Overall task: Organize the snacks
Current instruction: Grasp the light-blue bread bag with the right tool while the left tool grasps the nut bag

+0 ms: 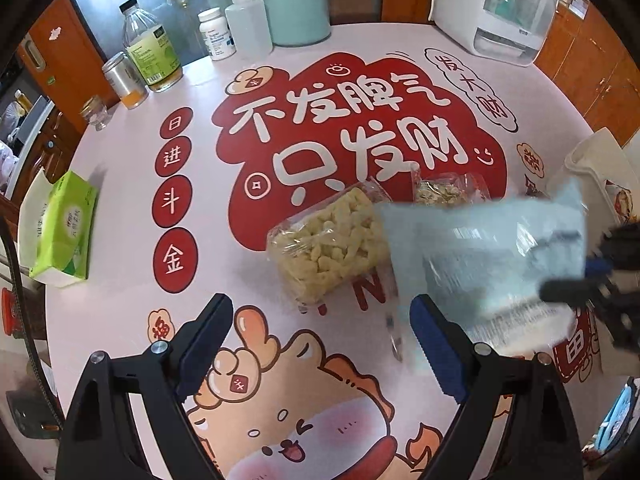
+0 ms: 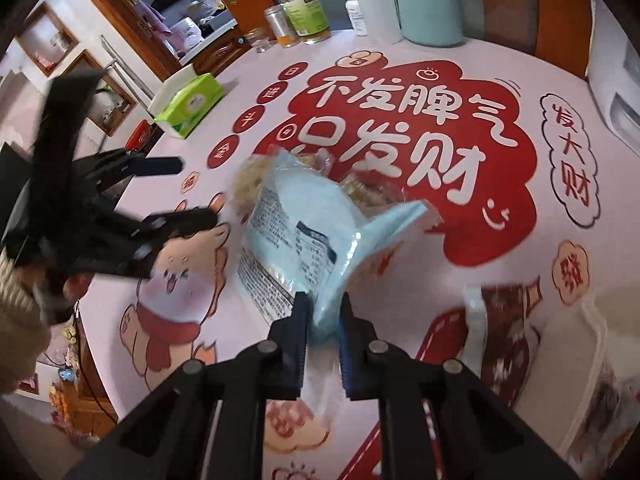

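My right gripper (image 2: 325,312) is shut on the edge of a light blue snack bag (image 2: 304,232) and holds it above the table; the bag is motion-blurred in the left wrist view (image 1: 488,256), where the right gripper (image 1: 580,276) comes in from the right. My left gripper (image 1: 320,320) is open and empty, low over the table; it also shows in the right wrist view (image 2: 192,188). A clear bag of pale yellow puffs (image 1: 328,248) lies on the table ahead of it. A second clear snack bag (image 1: 448,188) lies just behind.
A white bin (image 1: 600,168) stands at the table's right edge, also in the right wrist view (image 2: 592,360). A green tissue pack (image 1: 64,228) lies at the left. Bottles, jars and a teal canister (image 1: 296,12) line the back edge. A white appliance (image 1: 496,12) is back right.
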Demonstrator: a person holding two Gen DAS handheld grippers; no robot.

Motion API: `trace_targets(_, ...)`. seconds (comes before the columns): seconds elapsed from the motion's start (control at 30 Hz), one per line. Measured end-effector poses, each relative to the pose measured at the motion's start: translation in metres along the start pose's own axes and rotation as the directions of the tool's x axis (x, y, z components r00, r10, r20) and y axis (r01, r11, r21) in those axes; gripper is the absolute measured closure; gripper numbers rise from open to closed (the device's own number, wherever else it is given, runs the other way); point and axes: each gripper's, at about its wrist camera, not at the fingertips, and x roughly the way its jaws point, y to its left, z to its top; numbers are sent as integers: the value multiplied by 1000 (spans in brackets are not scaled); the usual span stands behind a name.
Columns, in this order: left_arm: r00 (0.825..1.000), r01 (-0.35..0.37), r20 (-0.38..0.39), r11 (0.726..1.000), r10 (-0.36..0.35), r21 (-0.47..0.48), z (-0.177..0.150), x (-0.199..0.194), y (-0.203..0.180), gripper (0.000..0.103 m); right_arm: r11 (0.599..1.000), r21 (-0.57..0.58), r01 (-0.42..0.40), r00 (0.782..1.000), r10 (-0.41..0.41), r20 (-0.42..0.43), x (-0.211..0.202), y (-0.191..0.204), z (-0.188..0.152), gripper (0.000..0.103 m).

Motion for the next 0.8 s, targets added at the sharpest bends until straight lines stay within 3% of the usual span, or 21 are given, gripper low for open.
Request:
trace_targets(0.33,999,47,6,997,-48,58,20,6,-29,14,994,107,-24,999,28,-33,-18,13,-55,92)
trace_targets(0.53,996,79,15,981,-83,177,47,18,-74,14,977,214,-10,1000,15,-22,-26,2,-76,92)
trace_targets(0.67,996,85,-11,972,-84,219,64,40,-99,14,960,279,5,1000,-7,7,-36,-7,-84,92)
trace_targets(0.8,995,89,-66,978,-77,191,73,69,-106,19,946,323,29,999,-41,32,-44,-14,-90,92)
